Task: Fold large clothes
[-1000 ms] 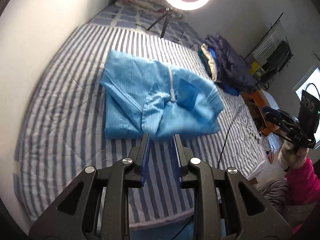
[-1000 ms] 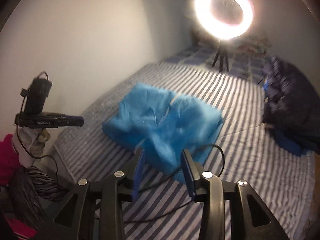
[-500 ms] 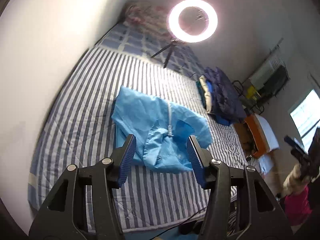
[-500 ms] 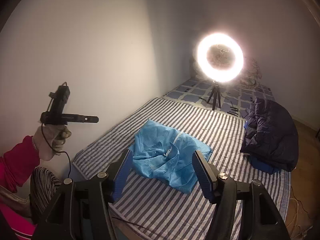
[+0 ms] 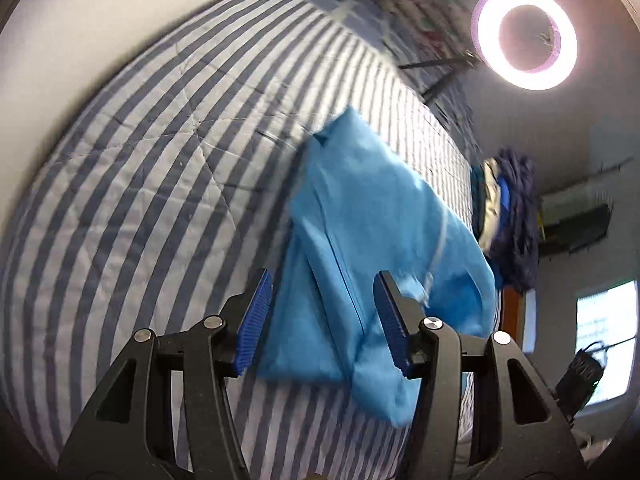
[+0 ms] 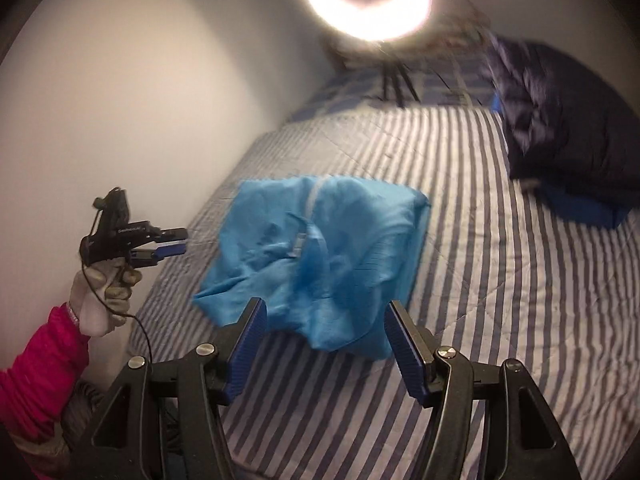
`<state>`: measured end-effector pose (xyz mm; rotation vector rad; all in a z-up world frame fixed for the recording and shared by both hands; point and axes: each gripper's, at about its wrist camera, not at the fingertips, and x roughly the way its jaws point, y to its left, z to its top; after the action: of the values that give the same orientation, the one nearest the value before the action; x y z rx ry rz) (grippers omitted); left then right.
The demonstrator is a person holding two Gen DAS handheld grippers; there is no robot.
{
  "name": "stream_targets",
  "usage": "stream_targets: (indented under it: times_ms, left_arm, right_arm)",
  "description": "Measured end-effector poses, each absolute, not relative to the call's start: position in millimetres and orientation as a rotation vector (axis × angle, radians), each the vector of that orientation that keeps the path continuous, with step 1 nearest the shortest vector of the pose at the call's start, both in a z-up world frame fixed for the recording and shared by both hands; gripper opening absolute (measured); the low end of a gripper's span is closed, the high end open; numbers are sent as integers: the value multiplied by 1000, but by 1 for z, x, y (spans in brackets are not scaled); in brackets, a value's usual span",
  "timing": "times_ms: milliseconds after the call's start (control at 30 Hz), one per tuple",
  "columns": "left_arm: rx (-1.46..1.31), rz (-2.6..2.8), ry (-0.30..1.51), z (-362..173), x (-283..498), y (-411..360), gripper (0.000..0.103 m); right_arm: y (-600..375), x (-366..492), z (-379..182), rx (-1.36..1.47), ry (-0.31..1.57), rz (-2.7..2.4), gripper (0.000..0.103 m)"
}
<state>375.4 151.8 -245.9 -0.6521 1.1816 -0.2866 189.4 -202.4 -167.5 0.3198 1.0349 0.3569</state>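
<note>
Blue garment (image 6: 320, 256) lies bunched on the striped bed (image 6: 500, 280). Left gripper (image 5: 322, 320) and right gripper (image 6: 324, 344) hover near it — fingers apart, empty.

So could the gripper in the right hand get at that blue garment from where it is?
Probably yes. The right gripper is open, aimed down at the blue garment on the striped bed, with nothing between them; the left gripper is off to the side.

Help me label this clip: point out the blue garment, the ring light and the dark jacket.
blue garment (image 6: 352, 248): right wrist view, crumpled middle.
ring light (image 5: 525, 37): left wrist view, glowing rim.
dark jacket (image 6: 560, 120): right wrist view, quilted top.
</note>
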Motion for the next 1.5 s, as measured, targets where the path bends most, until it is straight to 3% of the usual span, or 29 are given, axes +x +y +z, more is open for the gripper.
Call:
stream_targets:
  times_ms: [367,400,467,533,600,667,767,1000,1033,1133,1167,1333,1433,1500]
  left_arm:
    - [-755,-330,1203,-290,413,145,53]
    - [-744,-339,1202,-289,415,142,48]
    - [-695,-345,1201,-284,417,134,15]
    - [-685,-350,1194,-279,418,129,7]
    - [-663,-352,1182,-272,418,124,3]
    - [-659,-380,1185,-263,413,121,1]
    - [-653,-399,1199,-254,404,124,1]
    - [-533,-279,1276,-287,397,132,1]
    - [-542,-288,1272,-286,396,136,1]
    - [-446,-266,1223,-264,393,138,1]
    - [-417,-252,1179,-250,390,139,1]
    - [-350,-331,1059,-210,379,114,1]
    - [-285,-398,1074,-214,380,81,1]
    - [-213,-408,1098,-227,384,62,1]
  right_arm:
    - [-228,260,-234,522,1137,357,64]
    - [-231,264,-236,544,1135,367,64]
    - [-240,273,-245,607,1134,373,64]
    - [-248,281,-254,667,1129,356,62]
    - [-254,291,-266,739,1132,365,49]
    - [-253,302,-276,784,1155,391,20]
    - [-241,303,-270,705,1163,417,6]
    - [-230,303,-286,594,1230,435,7]
    - [-230,303,-283,597,1212,454,13]
    - [-245,308,-273,661,1135,494,51]
    - [-250,309,-271,679,1123,496,57]
    - [-259,339,-287,818,1110,544,57]
    - [-253,356,-301,843,1128,540,57]
    - [-245,364,-308,855,1132,543,51]
